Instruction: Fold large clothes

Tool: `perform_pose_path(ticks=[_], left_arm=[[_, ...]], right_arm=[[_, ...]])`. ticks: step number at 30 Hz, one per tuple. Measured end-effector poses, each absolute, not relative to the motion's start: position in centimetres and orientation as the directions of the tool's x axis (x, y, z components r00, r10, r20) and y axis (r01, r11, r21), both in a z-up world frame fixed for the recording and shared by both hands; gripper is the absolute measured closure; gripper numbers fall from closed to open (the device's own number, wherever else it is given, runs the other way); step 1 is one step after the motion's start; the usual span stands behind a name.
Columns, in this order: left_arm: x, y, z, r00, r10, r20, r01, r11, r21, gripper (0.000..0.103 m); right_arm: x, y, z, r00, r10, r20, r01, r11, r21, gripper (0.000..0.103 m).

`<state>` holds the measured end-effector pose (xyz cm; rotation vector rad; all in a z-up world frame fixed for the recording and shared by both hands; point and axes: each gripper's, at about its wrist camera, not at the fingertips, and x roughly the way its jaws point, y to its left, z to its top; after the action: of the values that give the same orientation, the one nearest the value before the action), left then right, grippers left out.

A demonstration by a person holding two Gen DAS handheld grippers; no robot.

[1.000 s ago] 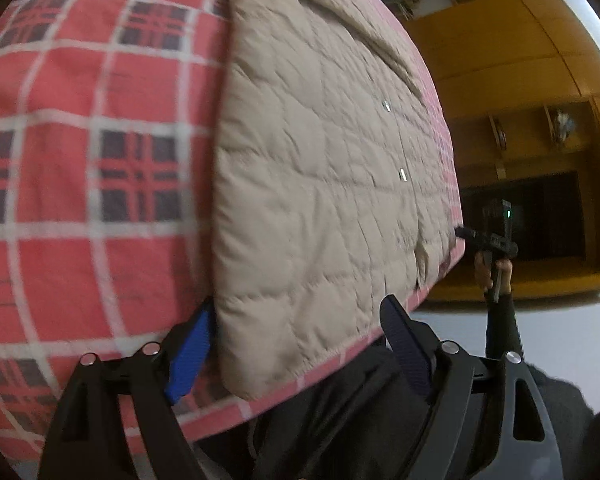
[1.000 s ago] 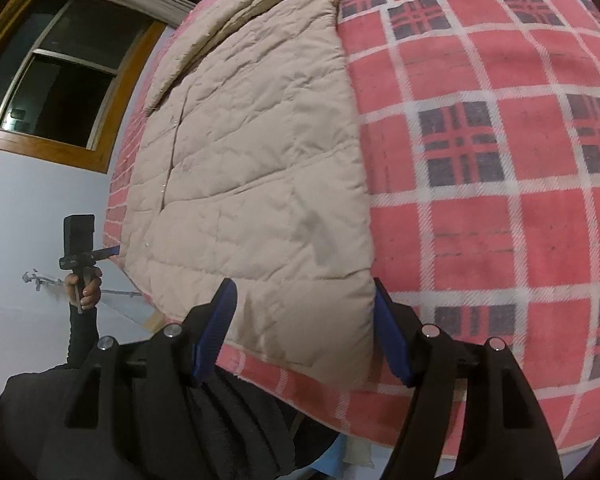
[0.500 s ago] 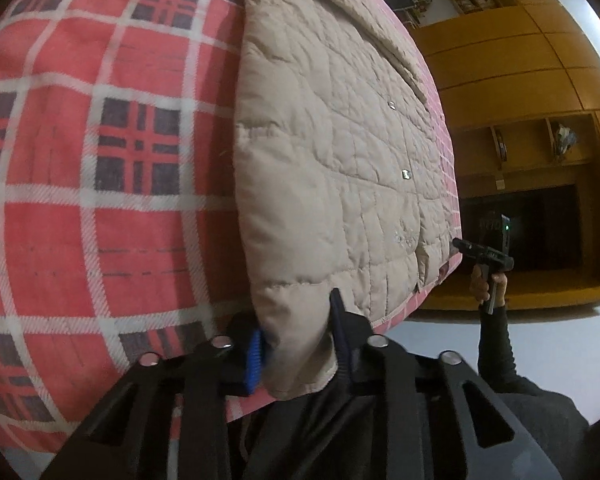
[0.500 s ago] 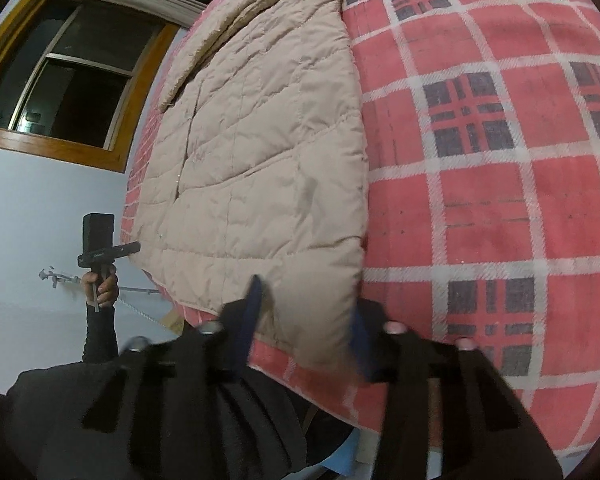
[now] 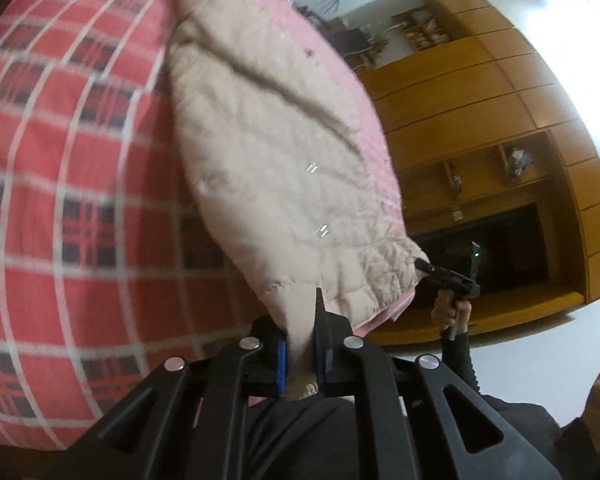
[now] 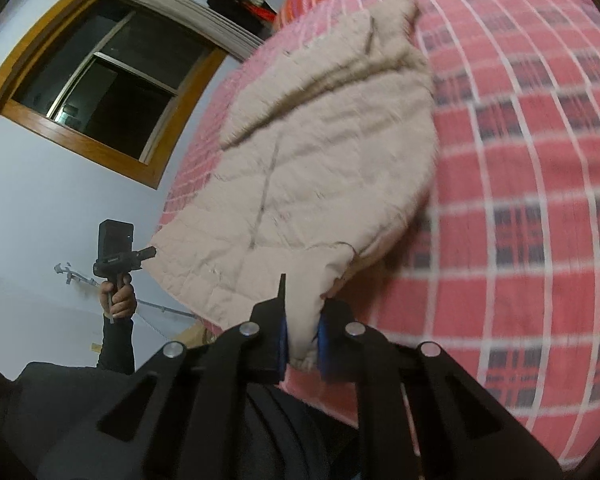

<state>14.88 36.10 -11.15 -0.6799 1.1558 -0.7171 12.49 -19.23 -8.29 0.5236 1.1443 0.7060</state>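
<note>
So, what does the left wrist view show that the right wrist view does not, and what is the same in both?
Only the left wrist view shows the wooden shelf unit and the right gripper from outside. Only the right wrist view shows the dark window and the left gripper from outside. Both show the beige quilted coat lifted at its near hem, a corner clamped in each gripper, over the red plaid blanket.

no words, labels, brand marks or numbers to read here, not on the jacket (image 5: 284,184), not on the checked bedcover (image 5: 60,168), not on the wooden shelves (image 5: 496,176), which are too small and blurred.
</note>
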Motion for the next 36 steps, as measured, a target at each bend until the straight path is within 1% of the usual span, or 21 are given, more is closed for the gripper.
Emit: perform_pose_path(ticks=[5, 10, 16, 22, 29, 31, 32, 35, 36], left_arm=[[18.1, 37.0, -9.0, 0.290, -0.784, -0.549, 0.167, 0.607, -0.777, 0.094], [22.6, 37.6, -7.9, 0.315, -0.767, -0.559, 0.158, 0.624, -0.766, 0.094], [28.8, 39.5, -8.5, 0.329, -0.757, -0.564, 0.097, 0.621, -0.778, 0.094], [34.9, 40.2, -10.3, 0.326, -0.746, -0.581, 0.032, 0.623, -0.781, 0.094], [41.3, 40.2, -13.8, 0.255, -0.720, -0.646, -0.053, 0.656, -0.753, 0.092], [42.8, 40.4, -14.8, 0.241, -0.719, -0.652, -0.083, 0.654, -0.752, 0.091], [43.6, 40.4, -15.3, 0.227, -0.718, -0.658, -0.089, 0.657, -0.749, 0.088], [45.3, 40.3, -15.8, 0.209, -0.722, -0.660, -0.109, 0.654, -0.749, 0.085], [45.4, 40.1, -15.4, 0.209, -0.728, -0.653, -0.091, 0.650, -0.755, 0.081]], right_arm=[[15.9, -19.2, -6.1, 0.301, 0.725, -0.620, -0.244, 0.687, 0.685, 0.093], [20.3, -19.6, -4.7, 0.344, 0.702, -0.623, -0.229, 0.706, 0.670, 0.093], [26.5, -19.5, -4.7, 0.375, 0.664, -0.647, -0.186, 0.738, 0.649, 0.093], [32.9, -19.7, -6.3, 0.381, 0.626, -0.681, -0.121, 0.763, 0.635, 0.093], [39.1, -19.3, -10.7, 0.320, 0.593, -0.739, -0.045, 0.788, 0.614, 0.093], [40.7, -19.0, -11.9, 0.300, 0.585, -0.753, -0.028, 0.795, 0.606, 0.090], [41.1, -19.0, -12.3, 0.297, 0.582, -0.757, -0.014, 0.796, 0.606, 0.089], [42.1, -19.3, -12.8, 0.279, 0.600, -0.750, 0.018, 0.778, 0.628, 0.085], [42.2, -19.5, -12.6, 0.278, 0.606, -0.745, 0.020, 0.772, 0.635, 0.082]])
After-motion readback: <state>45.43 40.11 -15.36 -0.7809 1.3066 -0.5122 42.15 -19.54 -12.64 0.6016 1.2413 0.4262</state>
